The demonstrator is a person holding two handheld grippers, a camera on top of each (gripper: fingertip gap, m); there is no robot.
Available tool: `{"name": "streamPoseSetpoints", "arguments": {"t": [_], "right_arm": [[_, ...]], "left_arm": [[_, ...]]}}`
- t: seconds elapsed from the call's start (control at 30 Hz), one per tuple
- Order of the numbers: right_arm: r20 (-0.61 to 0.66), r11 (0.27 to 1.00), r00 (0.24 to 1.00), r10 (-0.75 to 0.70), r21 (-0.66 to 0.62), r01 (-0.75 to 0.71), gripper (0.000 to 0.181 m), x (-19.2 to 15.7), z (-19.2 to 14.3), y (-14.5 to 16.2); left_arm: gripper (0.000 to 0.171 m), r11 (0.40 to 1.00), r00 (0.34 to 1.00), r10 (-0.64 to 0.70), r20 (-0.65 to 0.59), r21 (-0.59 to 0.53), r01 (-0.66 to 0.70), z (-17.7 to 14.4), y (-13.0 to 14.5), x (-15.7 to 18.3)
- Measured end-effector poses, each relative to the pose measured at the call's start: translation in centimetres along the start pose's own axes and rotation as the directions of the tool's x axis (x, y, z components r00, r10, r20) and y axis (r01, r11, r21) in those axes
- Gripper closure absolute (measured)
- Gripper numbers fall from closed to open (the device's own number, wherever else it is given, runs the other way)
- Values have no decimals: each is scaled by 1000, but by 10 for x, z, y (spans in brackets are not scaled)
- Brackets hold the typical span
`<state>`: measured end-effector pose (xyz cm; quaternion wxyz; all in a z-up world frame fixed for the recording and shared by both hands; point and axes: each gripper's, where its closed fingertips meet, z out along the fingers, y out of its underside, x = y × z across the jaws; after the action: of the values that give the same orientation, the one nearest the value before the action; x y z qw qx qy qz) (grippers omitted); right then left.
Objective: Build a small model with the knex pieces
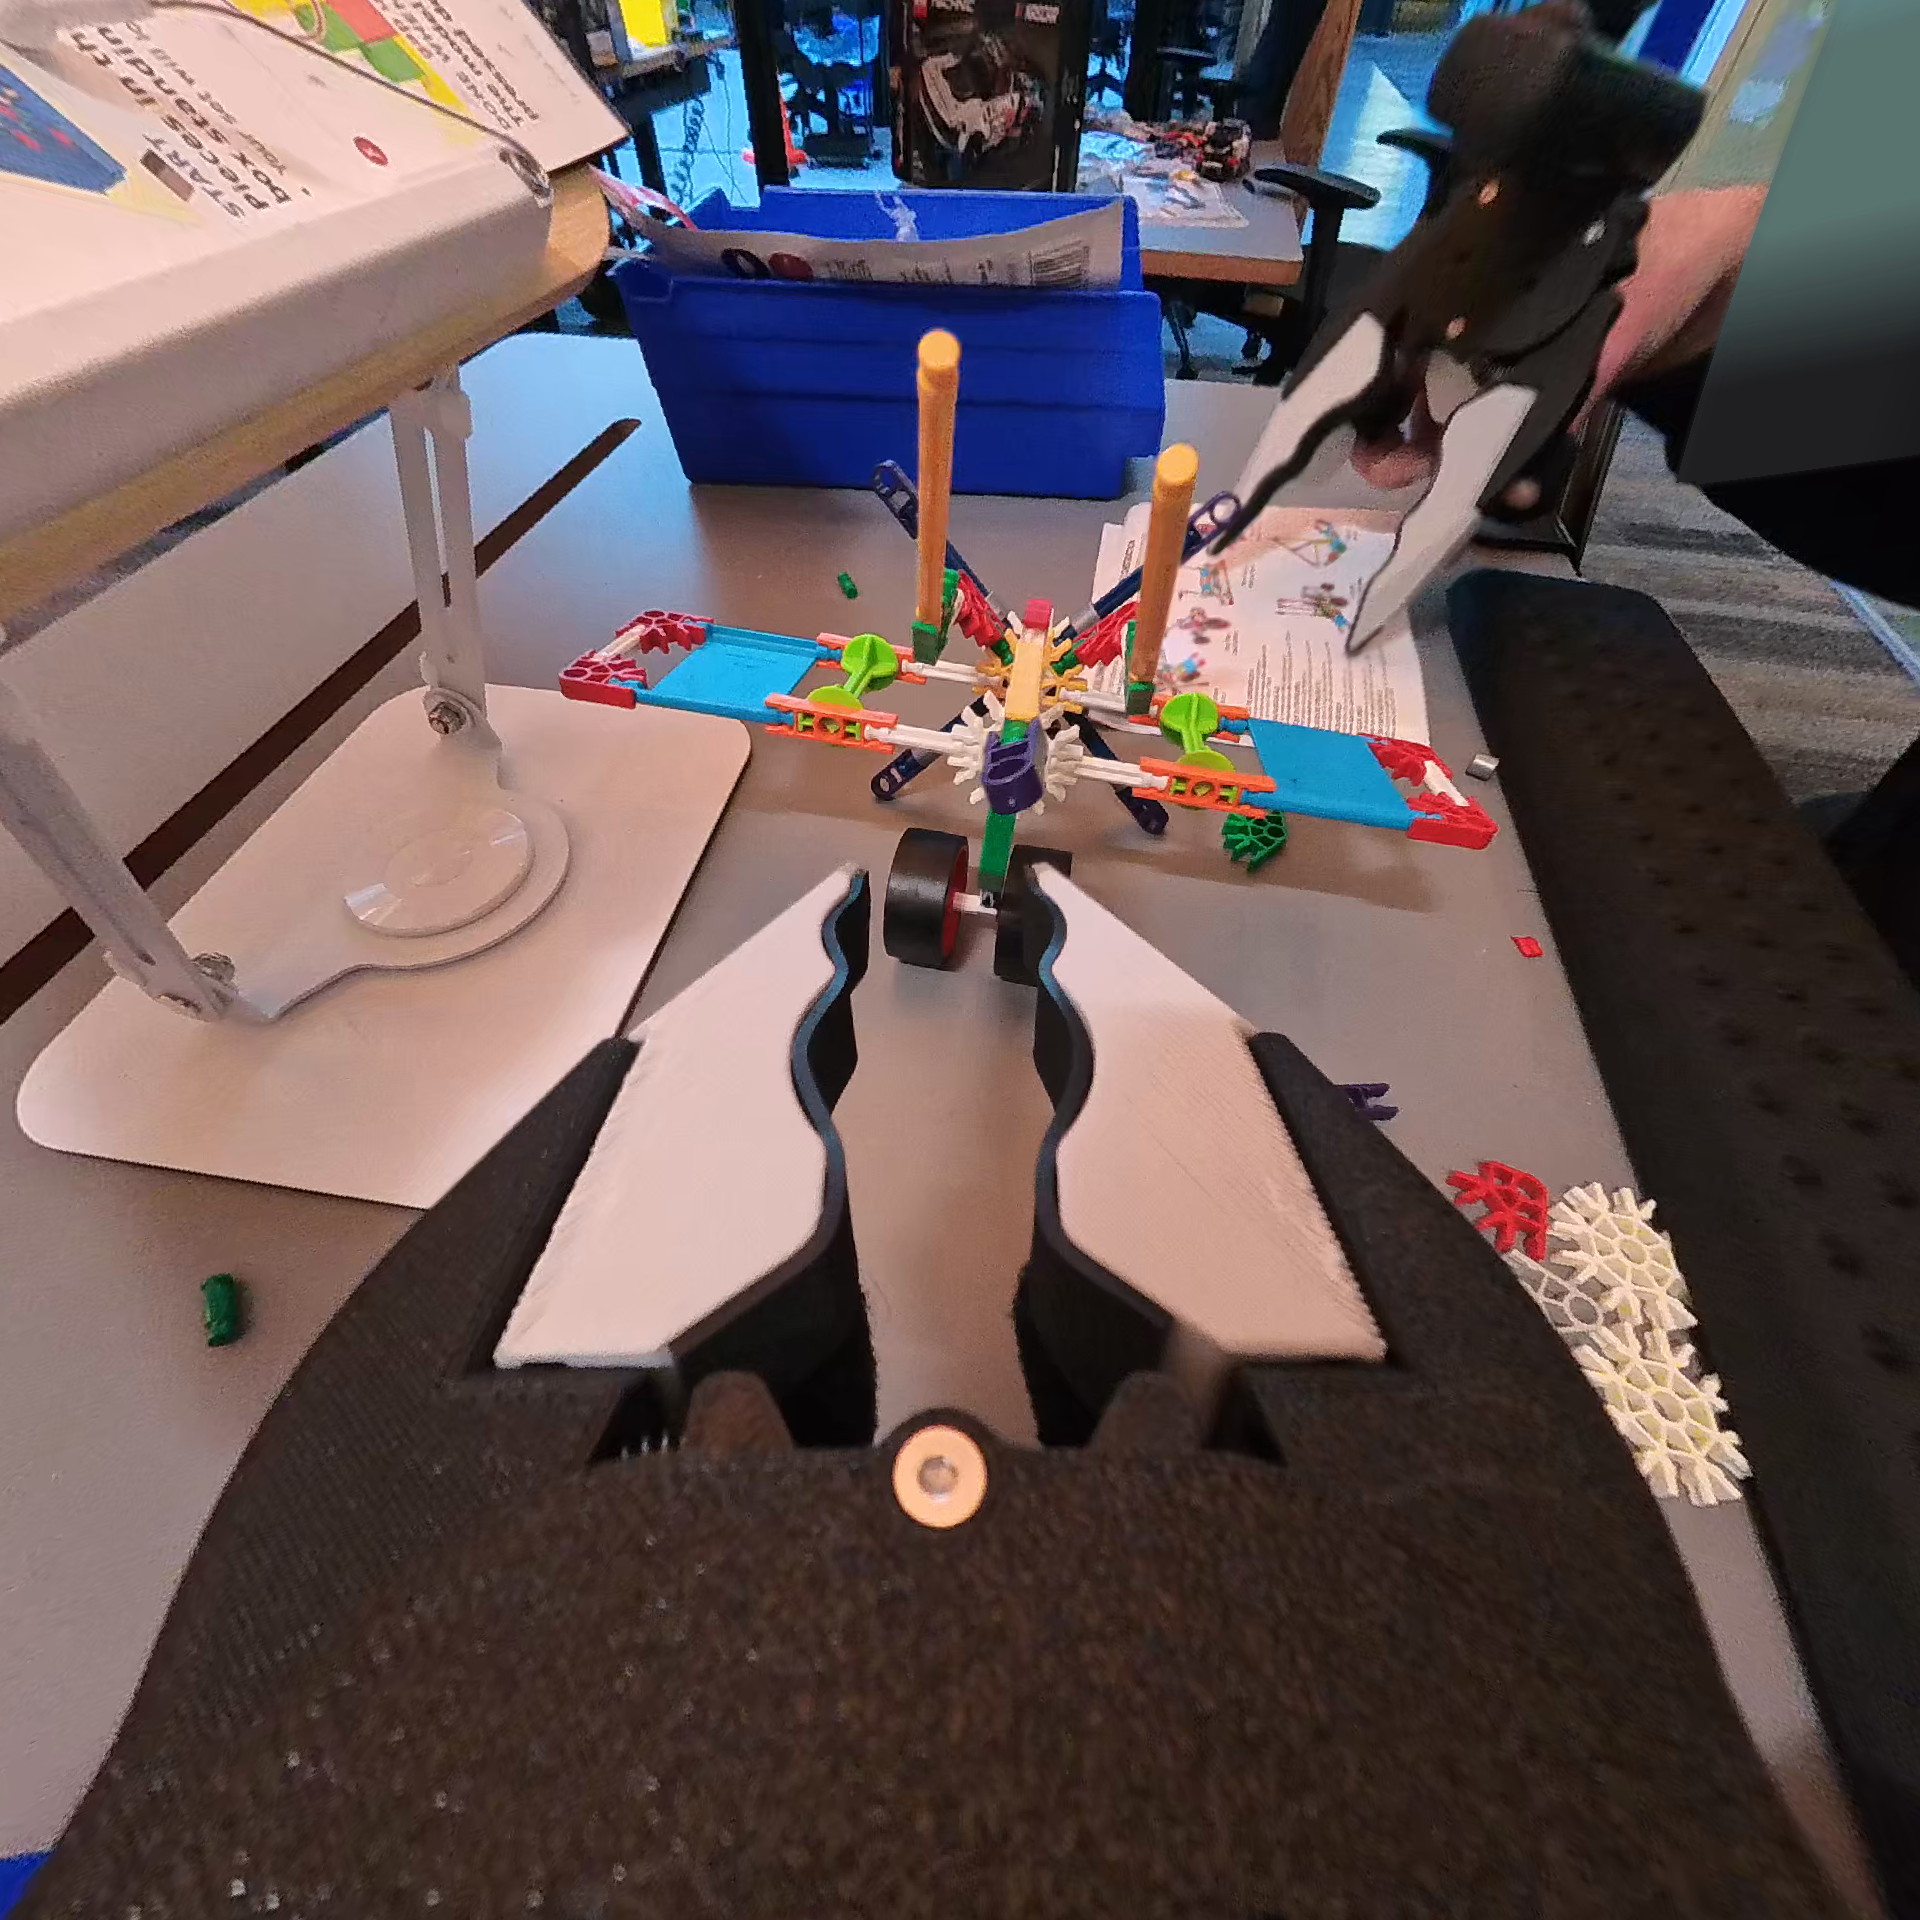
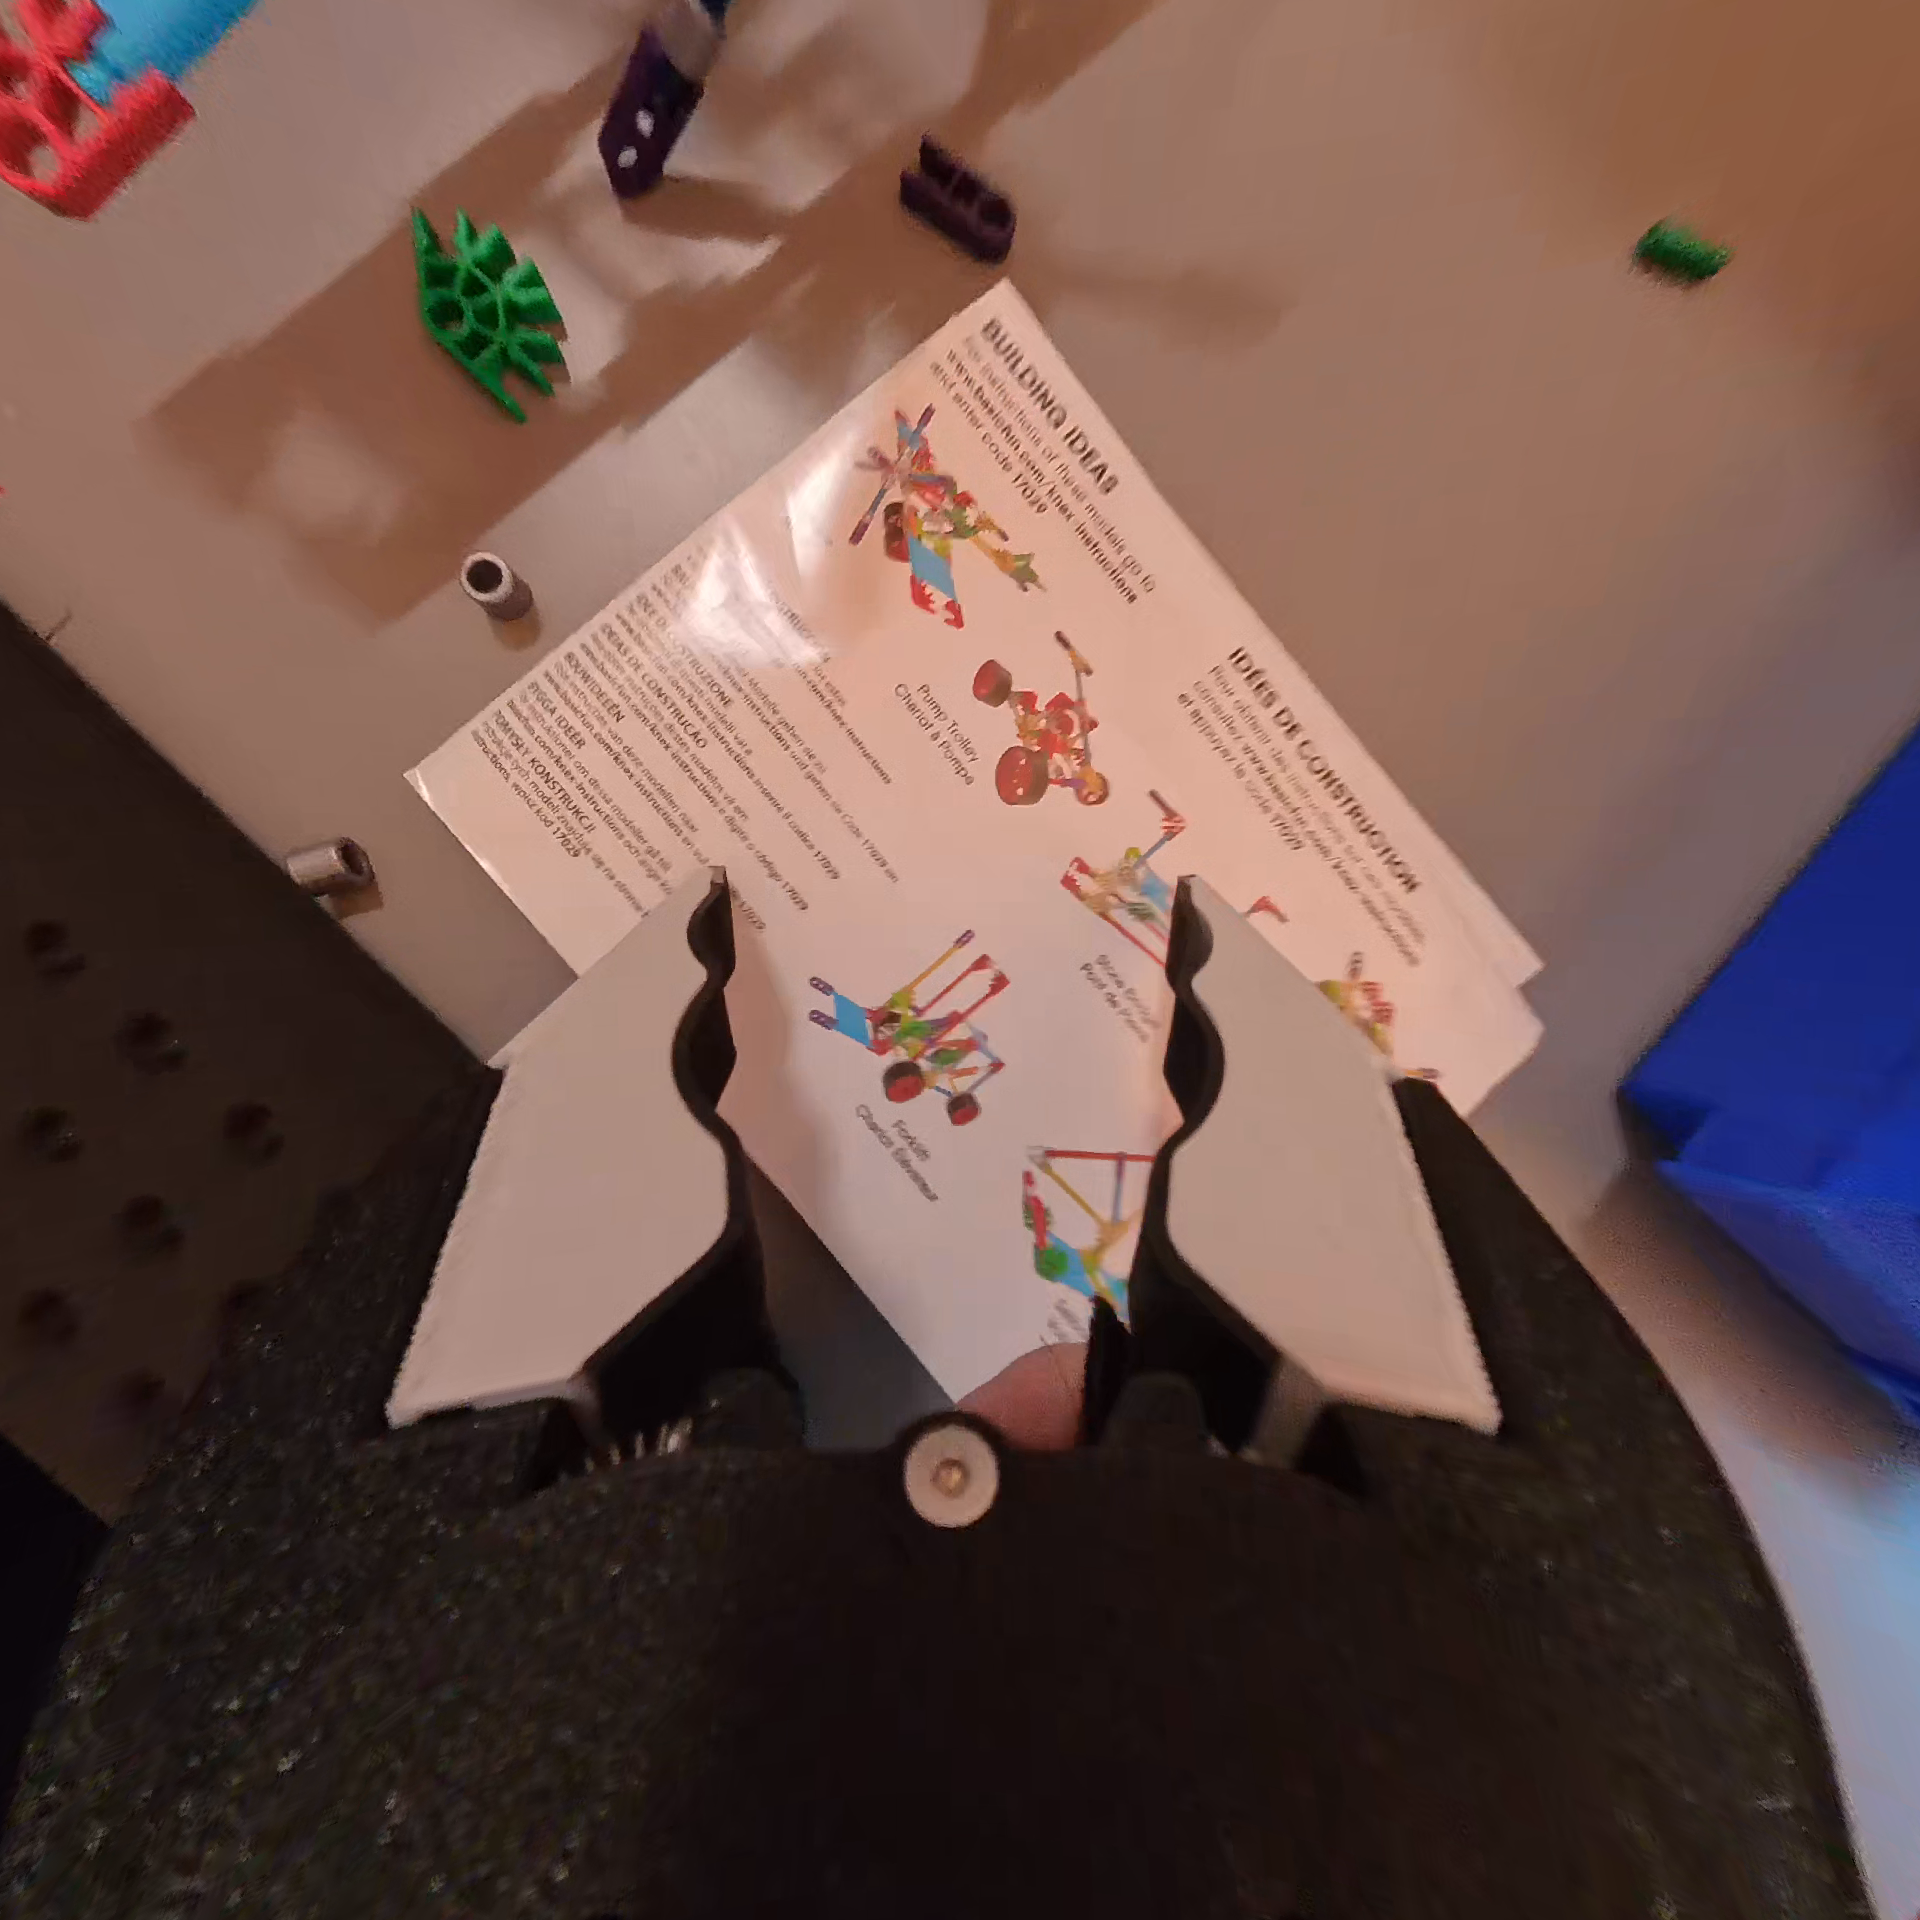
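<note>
The left gripper [image 1: 948, 914] sat low over the grey table [image 1: 1351, 997], its two fingers parted by a moderate gap and gripping nothing. At twelve o'clock from its tips stood a pair of black wheels [image 1: 925, 912] on a short white axle, the right fingertip appearing to brush the nearer wheel, though the angle made contact hard to confirm. The wheels hung from a green rod beneath a colourful rod-and-connector model [image 1: 1023, 707], which spread blue panels toward nine and three o'clock and carried two orange rods [image 1: 935, 478] standing upright.

Behind the model, at twelve o'clock, rested a blue bin [image 1: 894, 395] with papers in it. A white stand [image 1: 395, 914] held a tilted board at ten o'clock. Loose connectors [image 1: 1600, 1309], red and white, lay at three o'clock beside a black perforated mat [image 1: 1714, 935]. A small green piece [image 1: 220, 1309] lay at eight o'clock.

The right gripper [image 2: 948, 899] hovered above a printed instruction sheet [image 2: 935, 727], its fingers spread wide and empty. In the left wrist view it hung at two o'clock above that sheet [image 1: 1309, 644]. Around the sheet, seen from the right wrist camera, lay a green fan connector [image 2: 488, 312] at eleven o'clock, a purple clip [image 2: 956, 213] at twelve, and two small grey sleeves [image 2: 497, 587] at ten.
</note>
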<state>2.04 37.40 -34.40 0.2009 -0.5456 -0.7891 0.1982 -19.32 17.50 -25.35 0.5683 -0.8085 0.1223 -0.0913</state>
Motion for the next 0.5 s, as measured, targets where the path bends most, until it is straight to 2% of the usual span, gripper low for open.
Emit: {"name": "streamPoseSetpoints", "arguments": {"t": [0.13, 0.27, 0.37, 0.47, 0.5], "right_arm": [[-1, 978, 1000, 3, 206, -3, 99, 18, -33, -39], [-25, 898, 999, -34, 437, 42, 116, 42, -60, -81], [-66, 807, 994, -90, 579, 112, 127, 51, -70, -105], [-6, 735, 996, -91, 674, 71, 137, 52, -67, -120], [4, 717, 996, -90, 695, 62, 146, 53, -65, -122]], "left_arm": [[143, 1000, 1000, -6, 9, -17, 6, 3, 4, -2], [143, 1000, 1000, -11, 23, -17, 11, 4, 4, -5], [143, 1000, 999, -10, 34, -26, 10, 4, 6, -7], [143, 999, 999, -9, 49, -32, 11, 5, 8, -11], [143, 999, 999, -9, 54, -36, 11, 5, 9, -12]]}}
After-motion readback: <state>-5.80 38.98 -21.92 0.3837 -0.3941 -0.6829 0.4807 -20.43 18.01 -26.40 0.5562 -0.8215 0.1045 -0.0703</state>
